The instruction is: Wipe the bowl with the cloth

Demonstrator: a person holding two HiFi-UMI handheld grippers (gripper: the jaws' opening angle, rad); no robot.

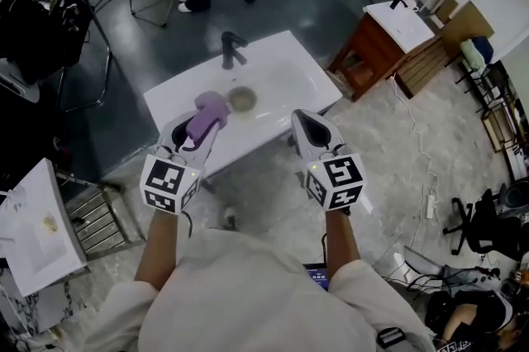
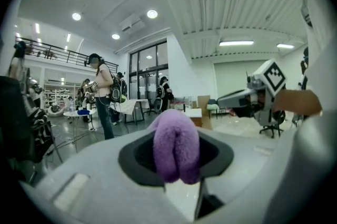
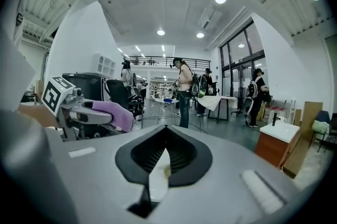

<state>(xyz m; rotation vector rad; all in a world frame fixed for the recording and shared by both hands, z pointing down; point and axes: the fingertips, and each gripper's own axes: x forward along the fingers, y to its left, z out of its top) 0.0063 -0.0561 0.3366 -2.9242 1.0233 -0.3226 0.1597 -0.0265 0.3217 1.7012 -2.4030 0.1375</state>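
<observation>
Left claw (image 2: 176, 168): clamped on a fluffy purple folded cloth (image 2: 176, 144), which bulges out past the jaw tips.
Right claw (image 3: 162, 159): jaws are pressed together; nothing is held between them.
Bowl: a small round beige bowl (image 1: 241, 99) is seen in the hollow of the glossy white washbasin top (image 1: 285, 82), just in front of the black tap (image 1: 231, 49); it is touched by neither claw.
Step in hand: judged to be the approach, since the cloth is not yet laid on the bowl.
Doing it well: the left claw is best tipped downward so that the soft fold, not the jaw tips, is pressed into the bowl. Because the bowl may slide, its rim should be steadied by the right claw, opened first.
Surface: smooth and probably slippery; only those 2 things are seen on it.
Room: a grey floor is seen beyond the basin. A brown wooden cabinet (image 1: 372, 53) is placed to the right, and people stand further off.
</observation>
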